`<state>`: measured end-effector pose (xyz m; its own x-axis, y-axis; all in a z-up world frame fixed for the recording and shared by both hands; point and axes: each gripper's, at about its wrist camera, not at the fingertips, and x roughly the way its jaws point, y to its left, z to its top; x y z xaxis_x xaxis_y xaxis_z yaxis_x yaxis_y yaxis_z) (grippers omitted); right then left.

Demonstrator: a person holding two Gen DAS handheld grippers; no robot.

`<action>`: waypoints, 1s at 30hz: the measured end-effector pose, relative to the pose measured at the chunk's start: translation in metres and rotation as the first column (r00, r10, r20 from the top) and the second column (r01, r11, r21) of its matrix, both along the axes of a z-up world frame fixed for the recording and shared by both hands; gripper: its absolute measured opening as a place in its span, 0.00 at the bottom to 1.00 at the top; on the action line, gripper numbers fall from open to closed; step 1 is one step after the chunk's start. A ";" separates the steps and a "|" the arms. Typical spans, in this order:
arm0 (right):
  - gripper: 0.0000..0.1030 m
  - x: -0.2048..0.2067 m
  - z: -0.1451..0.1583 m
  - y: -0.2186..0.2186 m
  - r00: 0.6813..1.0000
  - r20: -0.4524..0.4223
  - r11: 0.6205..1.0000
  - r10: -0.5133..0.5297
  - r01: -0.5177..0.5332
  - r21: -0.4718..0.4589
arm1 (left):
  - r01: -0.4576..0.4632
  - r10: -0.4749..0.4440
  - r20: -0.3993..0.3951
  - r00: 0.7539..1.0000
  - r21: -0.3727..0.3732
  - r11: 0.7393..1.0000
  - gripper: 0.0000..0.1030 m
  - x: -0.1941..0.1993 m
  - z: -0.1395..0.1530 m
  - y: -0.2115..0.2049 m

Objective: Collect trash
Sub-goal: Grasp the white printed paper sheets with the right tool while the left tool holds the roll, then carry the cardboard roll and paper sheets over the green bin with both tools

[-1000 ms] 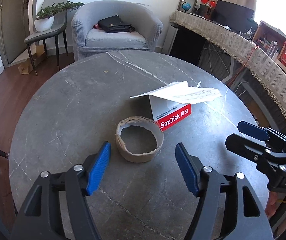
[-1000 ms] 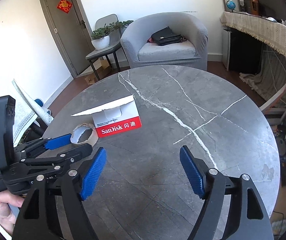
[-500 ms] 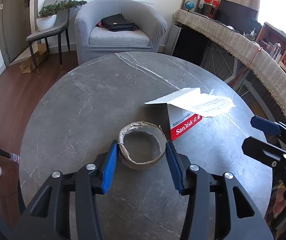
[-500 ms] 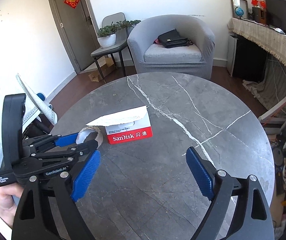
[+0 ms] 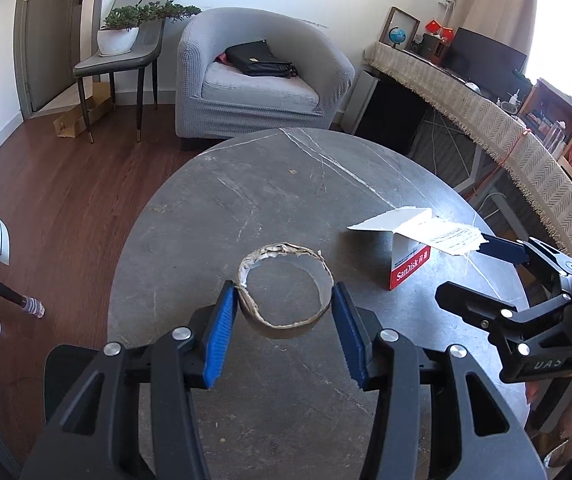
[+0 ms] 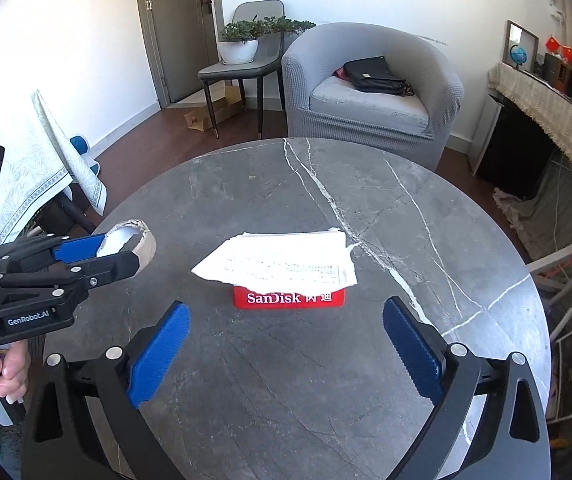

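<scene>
Left gripper (image 5: 284, 322): both blue pads press the sides of the cardboard ring (image 5: 286, 286), jaws about half open around it. In the right wrist view the ring appears clear of the table (image 6: 366, 380), so I judge it lifted.

Right gripper (image 6: 286, 348): the jaws have just been opening and stand at full spread, with nothing between them. It points at the SanDisk box (image 6: 289, 297), which sits on the table just ahead, its torn white flap (image 6: 278, 262) folded open over the top.

Progress: 1 of 2 visible trash items is secured; neither is disposed of. No bin shows in either view. Remaining, in my judgement: close on the box, then carry both items to a container.
</scene>
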<state>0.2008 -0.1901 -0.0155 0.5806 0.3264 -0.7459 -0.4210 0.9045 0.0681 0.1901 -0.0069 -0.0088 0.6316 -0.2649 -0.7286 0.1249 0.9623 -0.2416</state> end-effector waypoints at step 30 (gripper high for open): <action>0.74 0.056 -0.010 0.043 0.998 -0.019 0.989 -0.058 0.055 -0.135 | -0.042 0.042 0.004 0.999 -0.024 0.999 0.50 -0.020 0.005 0.062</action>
